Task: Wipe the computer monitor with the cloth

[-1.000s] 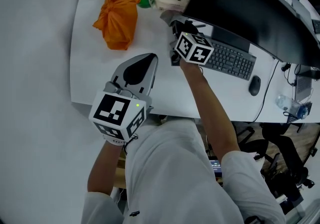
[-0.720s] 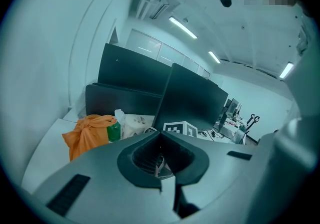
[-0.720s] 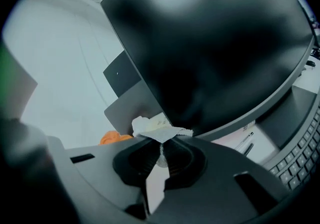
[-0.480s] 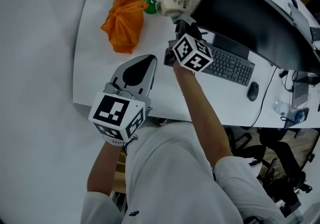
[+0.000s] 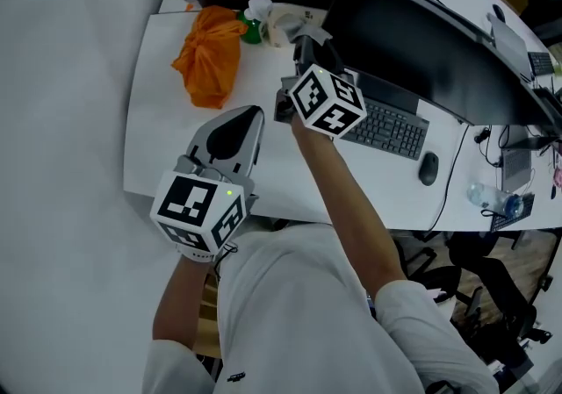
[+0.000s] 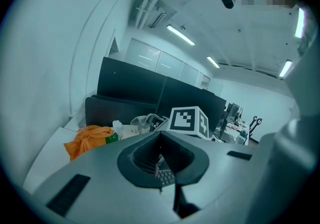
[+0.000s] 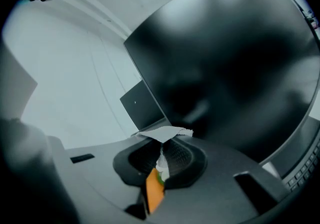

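The cloth [image 7: 165, 132] is pinched between the closed jaws of the right gripper [image 5: 307, 48]. Since a second ago it has gone up and to the left, and is now close before the monitor [image 5: 413, 37], near its left edge. The left gripper [image 5: 235, 125] stays over the desk [image 5: 158, 120], jaws together and holding nothing.

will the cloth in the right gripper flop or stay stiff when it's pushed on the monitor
Probably floppy: the cloth is a thin sheet folding over past the tips of the right gripper. It looks light, so it should drape against the monitor rather than push back. Only a small part seems pinched, so hard rubbing might pull it loose.
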Motion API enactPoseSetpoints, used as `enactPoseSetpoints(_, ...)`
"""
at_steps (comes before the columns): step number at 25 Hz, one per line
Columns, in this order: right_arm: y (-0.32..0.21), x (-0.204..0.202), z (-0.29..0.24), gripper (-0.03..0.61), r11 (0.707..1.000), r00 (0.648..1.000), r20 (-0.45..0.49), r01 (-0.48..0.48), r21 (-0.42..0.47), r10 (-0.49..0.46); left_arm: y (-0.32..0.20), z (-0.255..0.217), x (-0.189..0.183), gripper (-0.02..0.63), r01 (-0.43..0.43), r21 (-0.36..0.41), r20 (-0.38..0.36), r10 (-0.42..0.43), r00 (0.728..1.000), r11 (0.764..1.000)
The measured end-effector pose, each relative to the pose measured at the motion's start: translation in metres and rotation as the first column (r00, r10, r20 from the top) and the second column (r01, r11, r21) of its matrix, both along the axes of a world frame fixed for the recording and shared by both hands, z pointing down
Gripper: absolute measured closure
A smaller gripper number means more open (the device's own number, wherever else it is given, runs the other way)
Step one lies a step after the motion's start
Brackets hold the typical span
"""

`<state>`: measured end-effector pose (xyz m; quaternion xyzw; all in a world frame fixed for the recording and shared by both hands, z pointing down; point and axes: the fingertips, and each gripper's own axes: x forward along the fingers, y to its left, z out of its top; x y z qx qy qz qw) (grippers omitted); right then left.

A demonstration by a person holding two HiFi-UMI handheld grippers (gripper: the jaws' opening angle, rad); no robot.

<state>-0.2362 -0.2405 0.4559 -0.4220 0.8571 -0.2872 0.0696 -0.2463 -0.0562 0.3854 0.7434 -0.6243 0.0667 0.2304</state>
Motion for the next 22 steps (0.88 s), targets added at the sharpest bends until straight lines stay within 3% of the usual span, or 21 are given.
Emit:
enactPoseSetpoints(15,-0.003,0.001,-0.143,0.558,0.985,0.984,0.161,0.053,0.163,-0.08,0.005,-0.048,0.008,0.594,0.023,0.095,0.049,-0.028,0.998,0.995)
enactPoseSetpoints(22,0.0,0.0,-0.193,0.558,0.963,0.979,0.144,0.109,0.245,-0.148,-0.001,-0.066,0.013,0.595,0.02,0.137,0.061,-0.029,0.998,0.99)
